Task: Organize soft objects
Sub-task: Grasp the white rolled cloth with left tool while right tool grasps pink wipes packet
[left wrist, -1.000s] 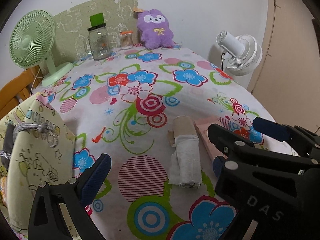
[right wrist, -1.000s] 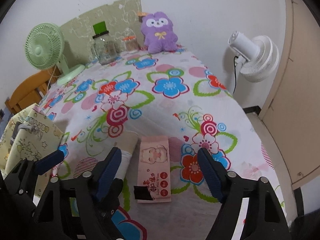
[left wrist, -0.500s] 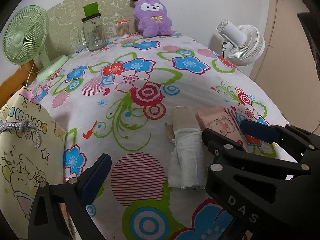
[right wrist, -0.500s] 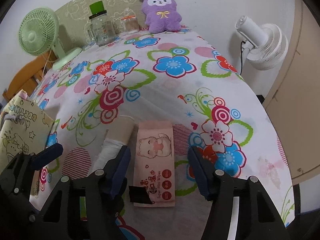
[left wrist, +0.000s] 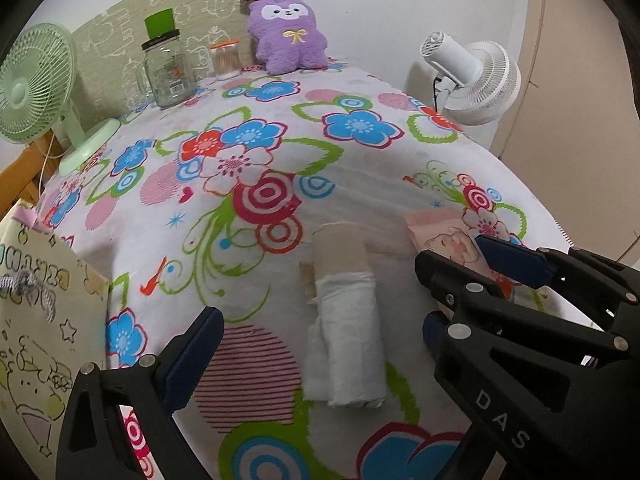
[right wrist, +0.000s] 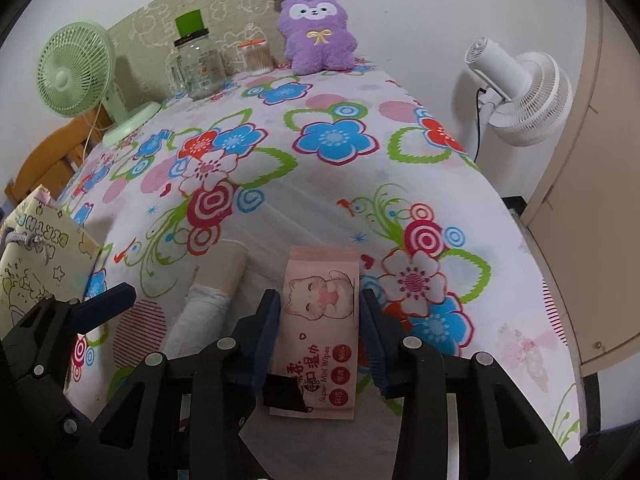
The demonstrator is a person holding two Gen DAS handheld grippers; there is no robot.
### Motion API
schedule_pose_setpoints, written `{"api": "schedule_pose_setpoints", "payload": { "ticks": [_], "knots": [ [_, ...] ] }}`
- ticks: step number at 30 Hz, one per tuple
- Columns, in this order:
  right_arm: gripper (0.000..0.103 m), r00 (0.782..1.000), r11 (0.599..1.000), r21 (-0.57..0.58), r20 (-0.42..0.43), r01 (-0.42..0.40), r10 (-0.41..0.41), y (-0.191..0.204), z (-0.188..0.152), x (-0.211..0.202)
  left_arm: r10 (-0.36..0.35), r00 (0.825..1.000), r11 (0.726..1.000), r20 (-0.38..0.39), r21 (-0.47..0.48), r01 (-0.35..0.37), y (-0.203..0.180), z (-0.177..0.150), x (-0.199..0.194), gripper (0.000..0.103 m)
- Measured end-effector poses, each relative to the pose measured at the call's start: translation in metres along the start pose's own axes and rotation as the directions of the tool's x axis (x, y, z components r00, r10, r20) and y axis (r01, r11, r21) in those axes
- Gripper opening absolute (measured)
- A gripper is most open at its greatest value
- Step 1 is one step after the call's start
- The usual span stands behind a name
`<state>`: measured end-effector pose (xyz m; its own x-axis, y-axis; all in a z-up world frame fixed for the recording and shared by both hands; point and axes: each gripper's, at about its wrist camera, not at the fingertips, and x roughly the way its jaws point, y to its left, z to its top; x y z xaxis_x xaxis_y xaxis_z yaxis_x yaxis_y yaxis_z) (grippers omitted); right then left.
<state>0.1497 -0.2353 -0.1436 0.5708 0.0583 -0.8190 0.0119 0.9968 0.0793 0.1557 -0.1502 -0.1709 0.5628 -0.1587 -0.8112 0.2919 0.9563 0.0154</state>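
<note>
Now the right tongs [right wrist: 320, 320] have just been closing and clench a pink pack of wet wipes [right wrist: 320, 320] on the flowered desk [right wrist: 328, 184].
Soft, light, slippery pack, pinched across its long sides; rolled white cloth [left wrist: 348, 344] lies at nine o'clock of it, left tongs [left wrist: 320, 344] gape over it.

The light is soft and even, like a room lamp from above. Nothing is very dark or very bright. The colours on the flowered cloth [left wrist: 280, 152] look clear. Small soft shadows sit beside the white roll [left wrist: 348, 344] and under the pink wipes pack [right wrist: 320, 320]. The white wall [right wrist: 420, 8] looks a bit grey. There is no glare. Both pictures bend like a fishbowl, so the cloth bulges up and straight edges curve. The corners are black. The far things look a little fuzzy; the close ones look sharp.
</note>
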Motion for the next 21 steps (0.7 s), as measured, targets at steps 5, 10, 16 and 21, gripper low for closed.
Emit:
{"api": "schedule_pose_setpoints", "payload": {
  "ticks": [5, 10, 16, 21],
  "knots": [
    [0.043, 1.0, 1.0, 0.019, 0.01, 0.009, -0.009, -0.01, 0.003, -0.002, -0.002, 1.0, 1.0, -0.015, -0.015, 0.002, -0.004, 0.006, 0.005, 0.089],
    [0.043, 1.0, 0.999, 0.046, 0.024, 0.0, -0.001, -0.019, 0.004, -0.006, -0.023, 1.0, 1.0, -0.016, -0.016, 0.022, -0.008, 0.01, 0.007, 0.08],
    [0.043, 1.0, 0.998, 0.056, 0.025, -0.002, 0.0, -0.022, 0.005, -0.007, -0.038, 0.999, 0.999, -0.009, -0.021, 0.038, -0.009, 0.011, 0.004, 0.061],
    [0.043, 1.0, 0.998, 0.062, 0.024, -0.007, 0.006, -0.021, 0.005, -0.008, -0.036, 0.999, 0.999, -0.006, -0.03, 0.035, -0.007, 0.01, 0.003, 0.038]
  ]
}}
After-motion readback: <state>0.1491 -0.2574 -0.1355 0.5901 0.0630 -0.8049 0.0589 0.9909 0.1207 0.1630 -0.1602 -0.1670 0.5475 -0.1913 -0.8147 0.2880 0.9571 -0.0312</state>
